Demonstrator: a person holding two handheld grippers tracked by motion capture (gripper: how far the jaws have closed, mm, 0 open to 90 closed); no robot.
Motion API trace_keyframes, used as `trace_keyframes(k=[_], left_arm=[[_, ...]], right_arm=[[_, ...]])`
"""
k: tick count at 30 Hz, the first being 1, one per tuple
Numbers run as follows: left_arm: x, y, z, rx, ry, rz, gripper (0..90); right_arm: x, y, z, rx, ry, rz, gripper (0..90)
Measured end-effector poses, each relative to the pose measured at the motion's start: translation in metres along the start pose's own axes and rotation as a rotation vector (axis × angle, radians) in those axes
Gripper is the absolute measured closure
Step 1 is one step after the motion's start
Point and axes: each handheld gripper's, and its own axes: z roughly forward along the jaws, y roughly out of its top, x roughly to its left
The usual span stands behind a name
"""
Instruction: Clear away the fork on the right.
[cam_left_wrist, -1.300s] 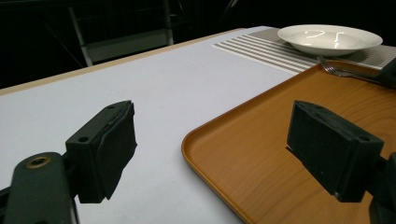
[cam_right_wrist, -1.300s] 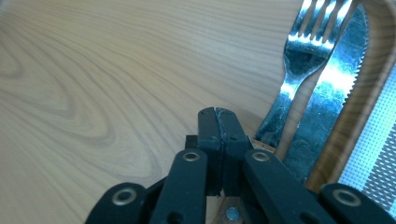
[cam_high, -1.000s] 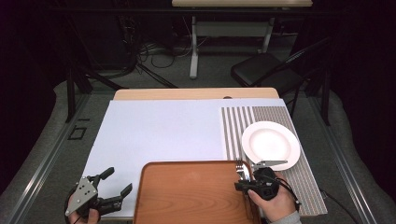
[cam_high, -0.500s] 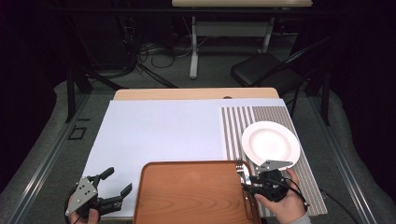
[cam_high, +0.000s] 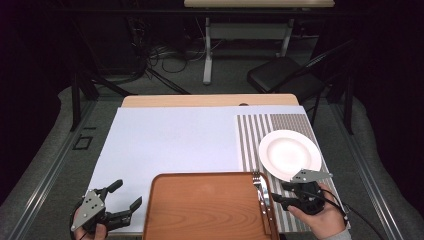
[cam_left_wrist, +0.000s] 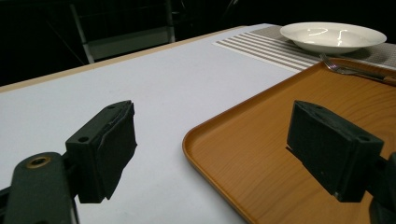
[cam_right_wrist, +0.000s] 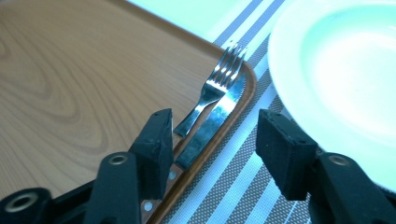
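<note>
- Wooden tray (cam_high: 205, 207) lies at the near edge of the counter (cam_high: 170, 140), on a pale sheet that covers most of the top.
- Along the tray's right rim lie a fork (cam_high: 258, 181) and a knife (cam_right_wrist: 210, 128), side by side and touching, with the fork's tines pointing away from the person.
- In the right gripper view the knife's blade runs just inside the tray's raised rim, and the fork lies on its inner side.
- Right tongs (cam_high: 286, 192) sit just to the right of the tray, over the striped placemat (cam_high: 250, 135), held in a hand (cam_high: 320, 215).
- Their jaws have just been opening and now stand partly apart; nothing is between the pads, and the fork and knife lie free beyond the jaw tips.
- In the right gripper view one jaw is over the tray's rim beside the cutlery handles and the other is over the placemat, close to the plate.
- White plate (cam_high: 290, 155) rests on the placemat, just beyond the right tongs and near the tray's far right corner.
- Left tongs (cam_high: 125, 197) are at the near left, over the pale sheet and just beside the tray's left edge.
- Their jaws are spread wide and hold nothing; in the left gripper view one jaw is over the sheet and the other over the tray's corner.
</note>
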Motion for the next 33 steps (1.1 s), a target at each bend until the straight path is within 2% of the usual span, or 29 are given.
trace_keyframes(k=[3,5,8,12,14,16,21,25,28,31,33], left_arm=[[0.0,0.0,0.0,-0.002,0.001,-0.003,15.7],[0.0,-0.001,0.0,-0.004,0.003,-0.008,15.7],[0.0,-0.001,0.0,-0.004,0.003,-0.011,15.7],[0.001,-0.001,0.0,-0.004,0.005,-0.012,15.7],[0.001,-0.001,0.0,0.0,0.004,-0.012,15.7],[0.001,-0.001,0.0,0.0,0.005,-0.012,15.7],[0.001,0.0,0.0,-0.005,0.006,-0.008,15.7],[0.0,0.0,-0.001,0.0,-0.005,-0.001,15.7],[0.0,0.0,-0.001,-0.005,-0.002,-0.005,15.7],[0.0,0.0,-0.001,-0.006,-0.002,-0.008,15.7],[0.0,0.0,-0.001,-0.006,-0.002,-0.006,15.7]], right_arm=[[-0.006,-0.002,-0.002,-0.006,0.0,0.022,44.0],[-0.01,-0.003,-0.003,-0.016,-0.009,0.015,43.7],[-0.015,-0.006,-0.005,-0.03,-0.052,0.015,42.3],[-0.02,-0.006,-0.006,-0.044,-0.066,-0.009,31.9],[-0.022,-0.006,-0.008,-0.047,-0.073,0.001,29.7],[-0.024,-0.006,-0.01,-0.055,-0.093,-0.013,26.0],[-0.03,-0.004,-0.015,-0.039,-0.132,-0.037,15.9],[-0.033,-0.003,-0.017,-0.037,-0.163,-0.019,12.8],[-0.035,-0.001,-0.016,-0.029,-0.178,-0.022,1.2],[-0.035,0.002,-0.017,-0.018,-0.198,-0.021,0.0],[-0.035,0.004,-0.017,-0.004,-0.216,-0.046,0.0]])
